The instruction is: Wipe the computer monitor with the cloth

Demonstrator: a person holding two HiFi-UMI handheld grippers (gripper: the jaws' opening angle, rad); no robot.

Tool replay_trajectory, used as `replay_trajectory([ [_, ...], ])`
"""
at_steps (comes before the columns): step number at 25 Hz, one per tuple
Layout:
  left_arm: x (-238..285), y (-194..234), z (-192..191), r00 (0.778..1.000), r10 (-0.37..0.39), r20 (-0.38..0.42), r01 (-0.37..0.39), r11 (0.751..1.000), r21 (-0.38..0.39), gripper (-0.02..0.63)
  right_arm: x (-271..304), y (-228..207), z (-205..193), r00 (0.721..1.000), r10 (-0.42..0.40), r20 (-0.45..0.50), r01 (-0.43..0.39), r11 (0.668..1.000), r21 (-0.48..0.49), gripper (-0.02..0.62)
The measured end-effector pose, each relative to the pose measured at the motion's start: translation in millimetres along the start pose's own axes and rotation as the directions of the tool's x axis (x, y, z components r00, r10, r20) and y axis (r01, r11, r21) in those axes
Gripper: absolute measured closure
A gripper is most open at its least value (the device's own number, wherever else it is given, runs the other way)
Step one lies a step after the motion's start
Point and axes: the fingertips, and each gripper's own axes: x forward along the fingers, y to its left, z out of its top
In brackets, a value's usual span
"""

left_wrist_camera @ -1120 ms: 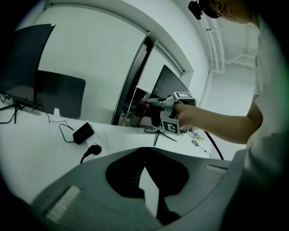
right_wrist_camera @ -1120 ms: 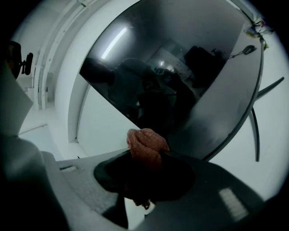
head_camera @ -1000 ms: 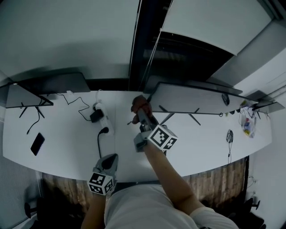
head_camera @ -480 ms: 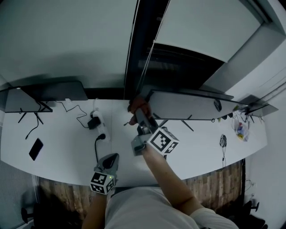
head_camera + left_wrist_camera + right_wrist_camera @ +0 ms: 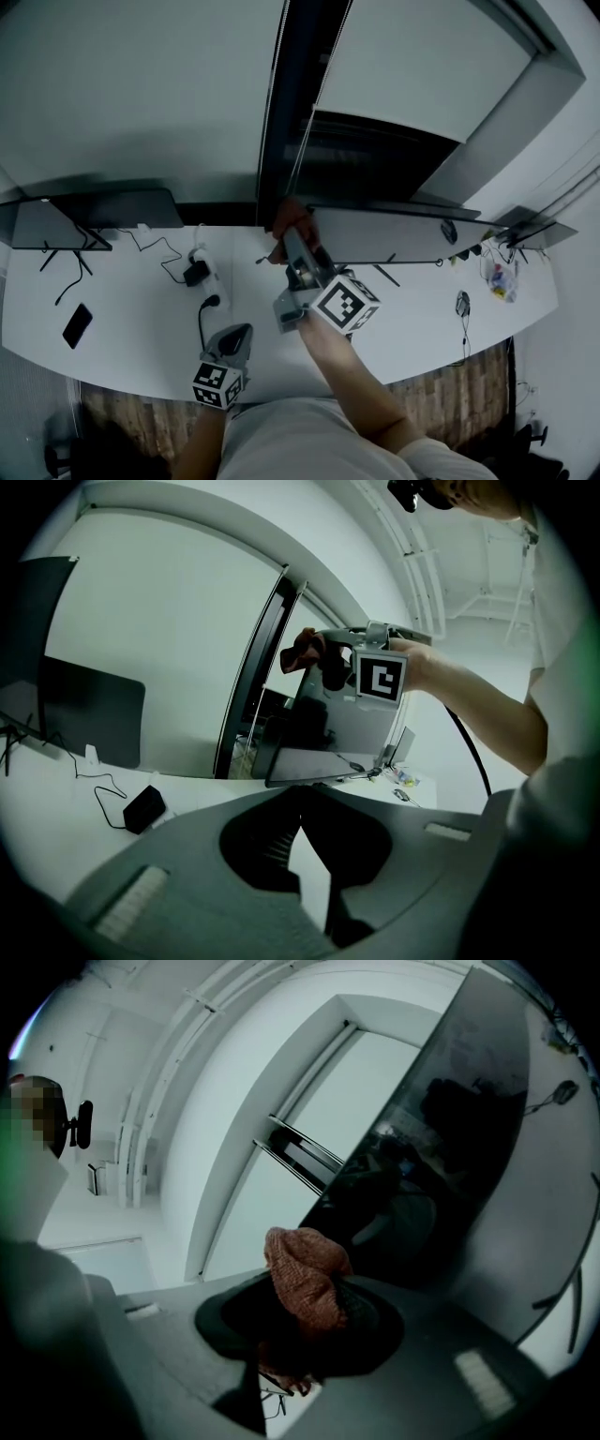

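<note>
A rust-red cloth (image 5: 288, 217) is bunched between the jaws of my right gripper (image 5: 289, 236), which is shut on it. The cloth is held up at the top left corner of the dark computer monitor (image 5: 394, 236). In the right gripper view the cloth (image 5: 305, 1279) sits just left of the monitor's glossy screen (image 5: 441, 1147). My left gripper (image 5: 234, 335) rests low near the table's front edge, shut with nothing in it. From the left gripper view, the cloth (image 5: 302, 651) shows raised in front of the monitor (image 5: 333, 728).
A second monitor (image 5: 112, 208) stands at the back left. A phone (image 5: 77, 324), a white power strip (image 5: 214, 267) with a black adapter (image 5: 196, 273) and cables lie on the white table (image 5: 131, 337). Small items (image 5: 495, 274) sit at the far right.
The right gripper with the cloth has risen slightly at the monitor's top left corner. The head view has tilted a little. The left gripper has stayed put.
</note>
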Motion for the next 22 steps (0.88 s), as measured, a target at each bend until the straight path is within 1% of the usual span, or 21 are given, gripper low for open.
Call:
replay_trajectory([
  [6, 6, -5, 10, 1.000, -0.013, 0.010, 0.013, 1.000, 0.016, 0.597, 1, 24, 22, 0.997, 0.066, 0.033, -0.065, 0.998, -0.024, 0.459],
  [11, 10, -4, 21, 1.000, -0.009, 0.024, 0.009, 1.000, 0.026, 0.597, 1, 38, 38, 0.995, 0.096, 0.039, -0.094, 0.994, -0.051, 0.459],
  [13, 11, -3, 26, 1.000, -0.009, 0.028, 0.008, 0.999, 0.032, 0.597, 0, 42, 46, 0.993, 0.106, 0.046, -0.102, 0.991, -0.082, 0.459],
  [15, 13, -3, 29, 0.999, -0.011, 0.031, 0.010, 0.999, 0.037, 0.597, -2, 48, 56, 0.993, 0.107, 0.055, -0.098, 0.983, -0.153, 0.459],
  [17, 15, -4, 32, 0.999, -0.014, 0.033, 0.012, 0.999, 0.040, 0.597, -5, 52, 67, 0.993, 0.101, 0.062, -0.081, 0.960, -0.267, 0.459],
  [19, 17, -6, 33, 0.999, -0.016, 0.033, 0.015, 0.999, 0.041, 0.597, -7, 54, 75, 0.994, 0.090, 0.057, -0.062, 0.922, -0.383, 0.459],
  [22, 20, -9, 31, 0.999, -0.020, 0.030, 0.019, 0.999, 0.038, 0.597, -9, 55, 79, 0.997, 0.075, 0.027, -0.052, 0.870, -0.490, 0.459],
])
